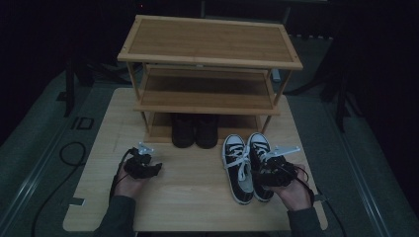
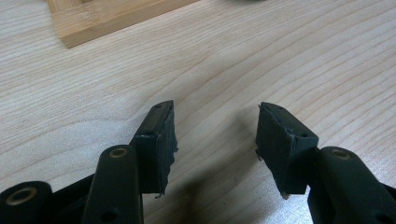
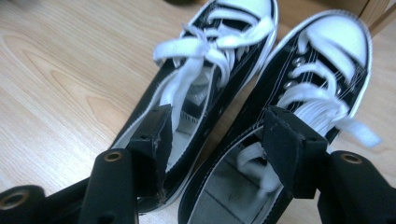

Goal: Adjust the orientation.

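Note:
A pair of black canvas sneakers with white laces and toe caps stands side by side on the wooden table, toes toward the rack: the left sneaker [image 1: 236,165] [image 3: 210,56] and the right sneaker [image 1: 259,144] [image 3: 322,60]. My right gripper [image 1: 264,173] [image 3: 217,119] hovers over their heel ends with its jaws open. One jaw is at the left shoe's opening and the other at the right shoe's, with the two inner walls between them. My left gripper [image 1: 150,168] [image 2: 217,112] is open just above bare tabletop, with nothing between its jaws.
A three-tier bamboo shoe rack [image 1: 210,42] stands at the back of the table [image 1: 188,197], its base edge [image 2: 107,21] just ahead of my left gripper. A pair of dark boots [image 1: 195,131] sits on its bottom shelf. Cables trail off the table's left side.

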Tool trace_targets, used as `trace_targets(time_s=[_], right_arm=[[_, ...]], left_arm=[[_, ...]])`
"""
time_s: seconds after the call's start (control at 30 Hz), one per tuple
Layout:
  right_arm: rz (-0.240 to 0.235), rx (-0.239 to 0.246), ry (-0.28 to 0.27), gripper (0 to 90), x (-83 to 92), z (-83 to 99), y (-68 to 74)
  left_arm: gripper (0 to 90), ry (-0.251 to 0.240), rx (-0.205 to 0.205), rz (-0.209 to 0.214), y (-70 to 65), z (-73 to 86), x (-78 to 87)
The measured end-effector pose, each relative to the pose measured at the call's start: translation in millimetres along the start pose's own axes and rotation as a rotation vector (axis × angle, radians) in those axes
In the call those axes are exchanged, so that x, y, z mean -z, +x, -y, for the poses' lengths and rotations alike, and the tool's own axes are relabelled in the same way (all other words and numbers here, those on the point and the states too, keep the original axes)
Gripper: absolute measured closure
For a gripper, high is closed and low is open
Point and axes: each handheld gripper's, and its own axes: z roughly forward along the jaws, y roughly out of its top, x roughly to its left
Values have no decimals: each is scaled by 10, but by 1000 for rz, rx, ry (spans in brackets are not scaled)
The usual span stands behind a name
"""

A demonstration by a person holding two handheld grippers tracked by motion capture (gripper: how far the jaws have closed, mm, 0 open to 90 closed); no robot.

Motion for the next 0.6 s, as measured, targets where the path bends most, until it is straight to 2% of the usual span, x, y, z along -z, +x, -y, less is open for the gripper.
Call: trace_targets(time_s=[0.07,0.3,0.4,0.6], right_arm=[[2,-20,30,437,-46,15,-18],[-12,-78,31,383,-100,8,-51],[13,-86,40,376,-93,0,-34],[10,-97,68,400,-128,60,-45]], left_arm=[[476,-1,0,-1,0,0,-2],[473,-1,-2,-5,-7,-1,-4],[473,-2,-2,-2,-3,1,-3],[473,-2,-2,0,0,0,-2]])
